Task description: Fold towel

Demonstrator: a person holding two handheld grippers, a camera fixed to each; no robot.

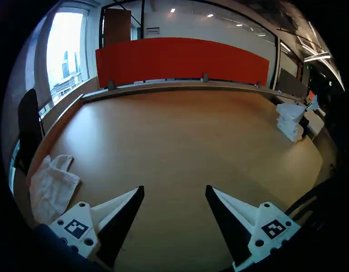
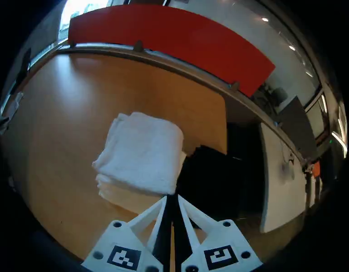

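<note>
**Left gripper open over bare wood, right gripper closed at the folded stack**

The left gripper (image 1: 174,188) is held low and roughly level over the table (image 1: 174,136), pointing across it towards the red partition (image 1: 183,59). Its two fingers stand wide apart with nothing between them. Each is a white, wedge-shaped plastic piece with a black inner face that tapers to a point.

The loose towel (image 1: 51,186) lies to that gripper's left, near the table's edge. It is a crumpled, unfolded piece of white terry cloth with a nubbly surface and one corner curled up. Far across the table on the right sits the folded stack (image 1: 291,121), small and white. A bright window (image 1: 65,54) is behind the partition's left end.

The right gripper (image 2: 173,197) is tilted downward, looking onto the table (image 2: 61,113) from above. Its fingers are pressed together, black faces meeting in a thin seam, and no cloth is visible between them. Their tips sit at the near edge of the folded stack (image 2: 140,154). This is a pile of thick, soft white towels folded into rounded rectangles, and the top one is plump with smooth folded edges. Just beside the stack, past the table's edge, is a dark object (image 2: 210,177) that is too dim to identify. The tabletop is smooth light-brown wood with a dull sheen, and the red partition (image 2: 174,41) runs along its far side.
</note>
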